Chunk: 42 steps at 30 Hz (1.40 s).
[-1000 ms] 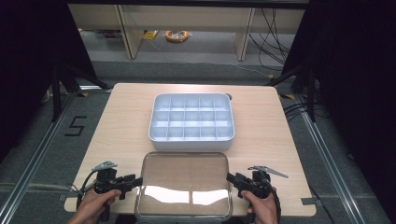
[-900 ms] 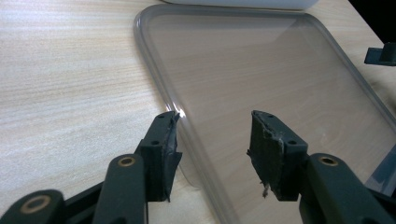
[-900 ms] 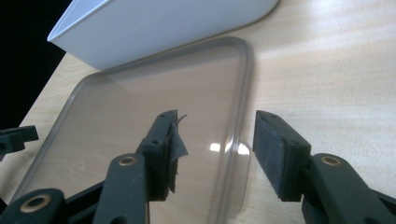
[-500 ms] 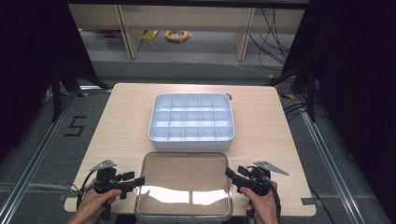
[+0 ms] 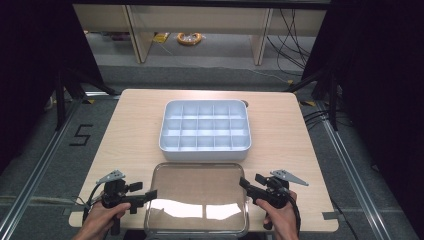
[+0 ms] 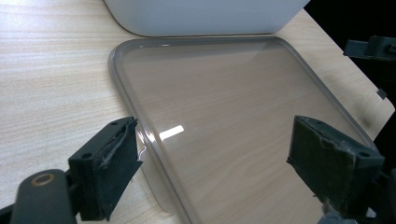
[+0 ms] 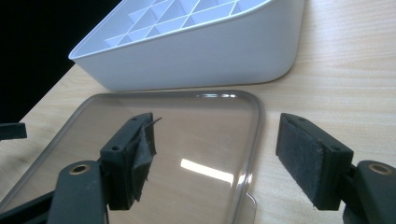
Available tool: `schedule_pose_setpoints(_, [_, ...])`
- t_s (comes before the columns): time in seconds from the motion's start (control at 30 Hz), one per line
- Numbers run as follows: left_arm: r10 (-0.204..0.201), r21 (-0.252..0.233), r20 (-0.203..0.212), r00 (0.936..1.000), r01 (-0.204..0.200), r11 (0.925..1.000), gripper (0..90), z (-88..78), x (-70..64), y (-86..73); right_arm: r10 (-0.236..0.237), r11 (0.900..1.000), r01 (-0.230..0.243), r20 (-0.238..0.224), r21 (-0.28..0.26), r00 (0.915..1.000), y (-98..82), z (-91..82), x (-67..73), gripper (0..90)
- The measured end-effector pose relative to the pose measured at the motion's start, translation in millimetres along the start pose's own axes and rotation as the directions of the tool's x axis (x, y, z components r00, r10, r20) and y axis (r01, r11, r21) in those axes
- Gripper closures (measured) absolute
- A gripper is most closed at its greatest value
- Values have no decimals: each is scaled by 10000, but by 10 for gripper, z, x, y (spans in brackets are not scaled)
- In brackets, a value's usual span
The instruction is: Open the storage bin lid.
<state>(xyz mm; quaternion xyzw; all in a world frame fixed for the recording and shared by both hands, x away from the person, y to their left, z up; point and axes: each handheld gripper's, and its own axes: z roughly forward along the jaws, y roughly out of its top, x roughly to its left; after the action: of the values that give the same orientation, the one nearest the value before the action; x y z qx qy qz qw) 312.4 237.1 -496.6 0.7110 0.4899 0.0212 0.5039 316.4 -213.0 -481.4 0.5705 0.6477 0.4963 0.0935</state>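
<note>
On the near half of the pale wooden table (image 5: 135, 125) lay a clear plastic lid (image 5: 197, 197), a flat rounded rectangle with a raised, slightly grey rim running all the way round. The wood grain showed straight through it, and a bright patch of light glared off its nearer part. Just beyond it, at the table's middle, stood a white compartment tray (image 5: 205, 145), open on top and divided by thin white walls into a grid of small square cells (all of them looked bare from the high view). The lid's far edge ran just beside the tray's near wall; whether the two touched could not be told.

The left gripper (image 5: 149, 195) sat at the lid's left edge, held in the person's left hand (image 5: 102, 217). In the left gripper view its jaws stood wide apart, the left one just outside the rim and the other over the clear panel, pinching nothing. The right gripper (image 5: 244, 183) sat at the lid's right edge in the right hand (image 5: 280, 215). In the right gripper view its jaws were likewise spread, straddling the rim near the lid's far right corner, one over the panel and one over bare wood. The pad on its inner jaw looked frayed and partly peeled.
</note>
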Motion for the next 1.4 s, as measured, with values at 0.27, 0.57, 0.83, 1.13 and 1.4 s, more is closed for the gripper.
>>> schedule_pose_setpoints(0.27, [152,-20,38,9999,-152,9999,147,-19,-24,0,-494,9988,494,5,-58,9988,-5,-13,-29,279])
schedule_pose_setpoints(0.57, [262,23,218,9994,-262,9997,147,-46,-71,-31,-656,9978,654,-119,-134,9978,-36,-58,48,275])
schedule_pose_setpoints(0.83, [524,165,335,9981,-530,9985,147,-97,-134,-86,-891,9960,891,-291,-16,9956,-75,-108,100,264])
schedule_pose_setpoints(1.13, [341,25,325,9989,-342,9994,147,-141,-159,-128,-1246,9921,1251,-462,68,9911,-155,-134,123,245])
schedule_pose_setpoints(1.4, [490,22,401,9980,-491,9988,147,-178,-190,-167,-1213,9913,1227,-305,487,9922,-227,-214,179,244])
